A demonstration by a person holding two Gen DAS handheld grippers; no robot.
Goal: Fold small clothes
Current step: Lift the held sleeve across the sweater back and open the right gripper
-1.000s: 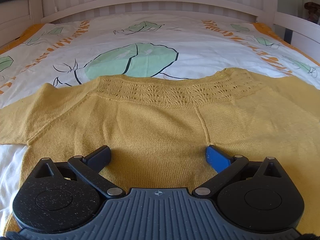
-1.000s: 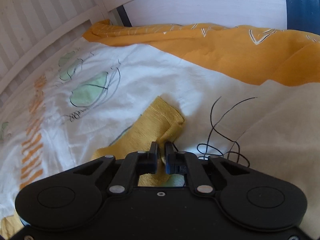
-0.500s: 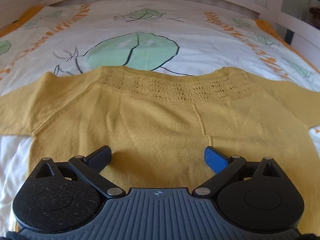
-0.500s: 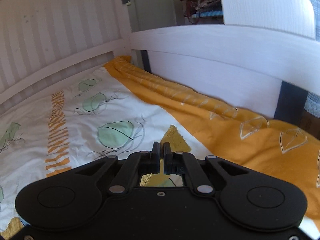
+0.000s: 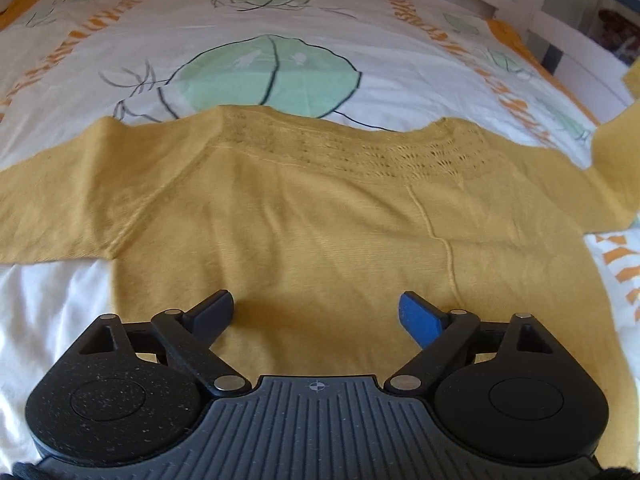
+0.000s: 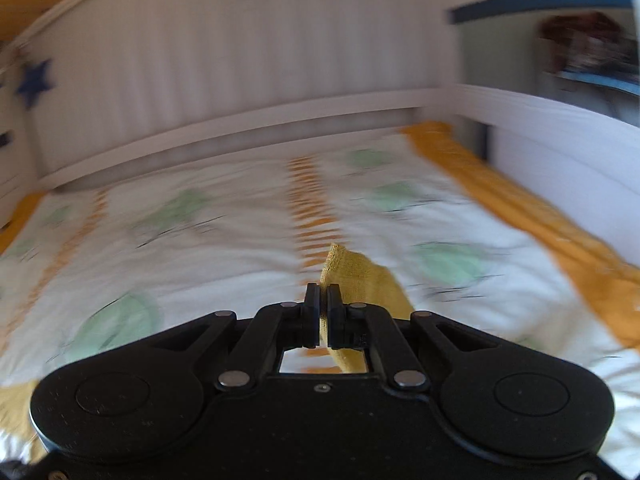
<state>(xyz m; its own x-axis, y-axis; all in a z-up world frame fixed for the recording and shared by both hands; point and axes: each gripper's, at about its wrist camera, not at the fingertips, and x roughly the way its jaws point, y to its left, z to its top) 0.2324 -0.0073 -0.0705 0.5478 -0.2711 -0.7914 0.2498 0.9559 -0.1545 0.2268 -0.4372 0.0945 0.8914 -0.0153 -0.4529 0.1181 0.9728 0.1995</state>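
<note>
**Right sleeve lifted off the bed**

Left wrist view: the left gripper (image 5: 316, 312) hovers over the yellow sweater (image 5: 320, 224) spread flat on the leaf-print bedcover (image 5: 280, 36). Its jaws stand wide with nothing between them, having just closed slightly. More of the sweater shows than a second ago, and its right sleeve now rises at the frame's edge.

Right wrist view: the right gripper (image 6: 323, 300) pinches the sleeve end (image 6: 360, 276), raised well above the bedcover where earlier it lay low.

No words, labels or numbers can be read. Two signs only — a small crosshair mark (image 5: 315, 386) moulded on the left tool's ribbed body, and a dark blue star (image 6: 35, 81) on the white bed panel — blurred.
</note>
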